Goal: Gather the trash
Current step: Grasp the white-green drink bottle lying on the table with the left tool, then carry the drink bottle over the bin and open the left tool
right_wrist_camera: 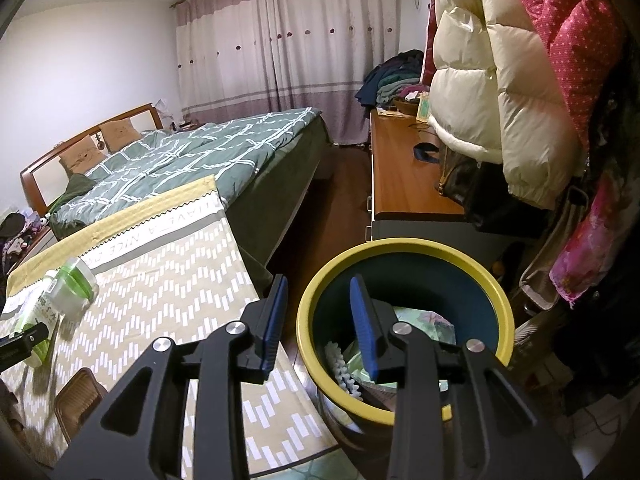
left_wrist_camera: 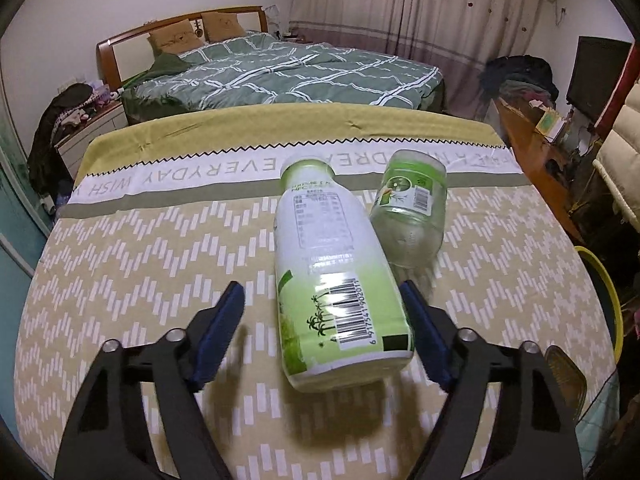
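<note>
On the tabletop (left_wrist_camera: 120, 248) with the zigzag-patterned beige and white cloth, your left claw (left_wrist_camera: 322, 304) straddles the white and green plastic bottle (left_wrist_camera: 332, 272), which lies on its side. Its long axis runs away from you: base end nearest, between the blue pads, neck end pointing toward the far edge and leaning slightly left. The jaws stand apart. The right-hand pad is at or just beside the bottle's wall; the left-hand pad has clear cloth between it and the bottle, so there's no grip yet.

The bottle sits off-centre in the claw, toward the right-hand pad. My read: if you close as is, that pad will push the bottle sideways, and it's round, so it may roll. Shift the claw right a touch, or just expect the slide.

A second item, a clear plastic jar with a green label (left_wrist_camera: 408, 208), lies just beside the bottle on its far right, touching or nearly so. Watch it doesn't get nudged.

Your right claw (right_wrist_camera: 318, 316) hangs over the round blue bin with the yellow rim (right_wrist_camera: 404, 246), jaws parted and empty. The bin stands on the floor off the tabletop's right edge and already has rubbish in it. The left hand is clearly the nearer one for this bottle.
</note>
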`<move>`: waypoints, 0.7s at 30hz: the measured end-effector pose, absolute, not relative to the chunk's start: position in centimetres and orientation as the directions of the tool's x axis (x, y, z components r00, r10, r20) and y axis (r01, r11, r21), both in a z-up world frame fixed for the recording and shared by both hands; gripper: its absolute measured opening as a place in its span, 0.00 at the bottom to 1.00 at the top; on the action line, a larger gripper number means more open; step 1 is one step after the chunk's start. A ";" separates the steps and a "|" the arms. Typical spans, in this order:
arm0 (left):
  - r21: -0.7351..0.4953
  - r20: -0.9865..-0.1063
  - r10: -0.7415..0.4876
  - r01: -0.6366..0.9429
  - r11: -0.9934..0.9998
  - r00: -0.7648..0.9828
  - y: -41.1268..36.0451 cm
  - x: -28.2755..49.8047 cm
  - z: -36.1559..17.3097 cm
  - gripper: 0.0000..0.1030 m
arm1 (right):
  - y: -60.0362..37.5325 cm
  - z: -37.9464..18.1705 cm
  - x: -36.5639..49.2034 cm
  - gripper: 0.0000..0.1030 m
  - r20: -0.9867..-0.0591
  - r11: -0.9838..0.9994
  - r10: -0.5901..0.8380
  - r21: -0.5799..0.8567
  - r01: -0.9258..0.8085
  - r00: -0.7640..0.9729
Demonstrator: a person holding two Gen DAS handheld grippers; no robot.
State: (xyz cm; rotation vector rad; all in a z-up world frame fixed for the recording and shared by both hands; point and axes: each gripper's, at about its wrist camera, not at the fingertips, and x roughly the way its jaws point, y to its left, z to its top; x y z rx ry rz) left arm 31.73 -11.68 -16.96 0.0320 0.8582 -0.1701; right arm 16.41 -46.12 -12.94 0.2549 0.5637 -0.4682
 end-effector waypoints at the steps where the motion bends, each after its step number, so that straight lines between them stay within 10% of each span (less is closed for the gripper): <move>1: -0.037 -0.753 -0.135 0.164 0.986 0.644 -11.6 31.7 -16.9 0.68 | -46.1 -12.9 16.4 0.30 -0.566 0.865 -0.354 0.104 0.491 0.745; 5: -0.003 -0.742 -0.120 0.176 0.984 0.660 -11.6 31.4 -16.5 0.51 | -46.1 -13.0 16.4 0.30 -0.566 0.865 -0.354 0.103 0.490 0.744; 21: 0.093 -0.619 -0.117 0.221 0.971 0.776 -8.9 26.2 -8.9 0.50 | -46.1 -13.1 16.4 0.30 -0.566 0.865 -0.356 0.100 0.491 0.743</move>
